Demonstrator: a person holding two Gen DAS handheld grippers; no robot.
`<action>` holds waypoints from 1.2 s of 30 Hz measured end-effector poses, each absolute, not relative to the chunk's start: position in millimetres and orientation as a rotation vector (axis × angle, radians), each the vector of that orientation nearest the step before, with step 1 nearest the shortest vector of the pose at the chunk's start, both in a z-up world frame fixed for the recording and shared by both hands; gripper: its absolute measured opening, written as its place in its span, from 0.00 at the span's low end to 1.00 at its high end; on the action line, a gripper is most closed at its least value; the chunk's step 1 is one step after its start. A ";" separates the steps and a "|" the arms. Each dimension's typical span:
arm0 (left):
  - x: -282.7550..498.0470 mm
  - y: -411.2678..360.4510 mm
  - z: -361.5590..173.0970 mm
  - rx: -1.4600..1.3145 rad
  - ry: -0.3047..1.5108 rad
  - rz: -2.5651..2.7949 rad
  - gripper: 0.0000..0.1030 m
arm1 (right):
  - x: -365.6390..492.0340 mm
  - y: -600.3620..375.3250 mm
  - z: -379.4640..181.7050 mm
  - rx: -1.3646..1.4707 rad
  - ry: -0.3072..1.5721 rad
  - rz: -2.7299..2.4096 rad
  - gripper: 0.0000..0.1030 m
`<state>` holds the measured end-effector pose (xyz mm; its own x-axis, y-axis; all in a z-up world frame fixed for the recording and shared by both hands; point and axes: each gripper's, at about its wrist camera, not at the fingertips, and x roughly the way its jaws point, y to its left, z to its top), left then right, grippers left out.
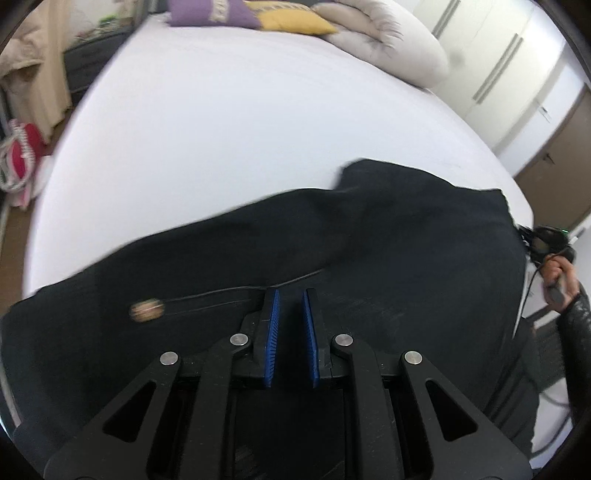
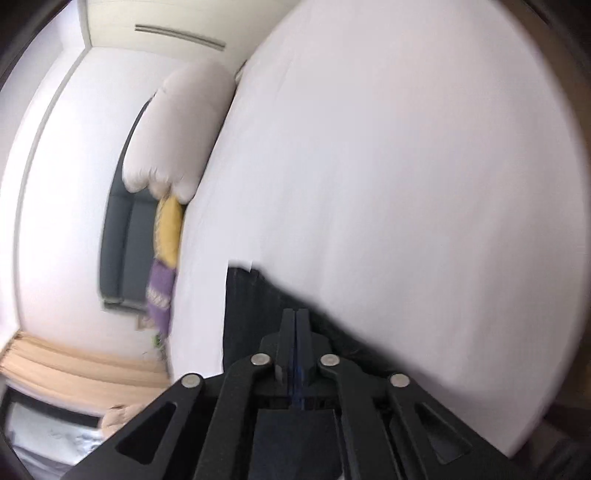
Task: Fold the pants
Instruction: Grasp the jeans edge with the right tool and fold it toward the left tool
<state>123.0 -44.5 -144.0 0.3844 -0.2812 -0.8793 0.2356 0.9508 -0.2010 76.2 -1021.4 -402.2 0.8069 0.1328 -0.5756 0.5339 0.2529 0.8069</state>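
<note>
Pinching soft black pants, right tool

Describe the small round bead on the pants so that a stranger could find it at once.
Start from the white bed and go to the black pants spread over its near edge. On the cloth, left of the left gripper with its blue fingers, lies a small tan bead on a thin cord, the only pale thing on the dark fabric.

No readable text anywhere. Purple pillow at head of bed carries pale lettering band, too blurred and cropped to read in either view. No labels, brands or numbers legible.
</note>
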 end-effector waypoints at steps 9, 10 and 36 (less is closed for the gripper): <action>130.2 -118.9 -120.9 -0.252 1.071 -0.502 0.14 | 143.5 -824.6 -356.3 1.195 0.786 0.341 0.05; 131.4 -136.6 -127.5 -0.287 1.088 -0.559 0.14 | 157.4 -793.7 -361.6 1.196 0.834 0.402 0.05; 102.4 -123.8 -192.9 -0.457 1.177 -0.475 0.13 | 45.6 -1057.1 -374.6 1.317 0.448 -0.328 0.69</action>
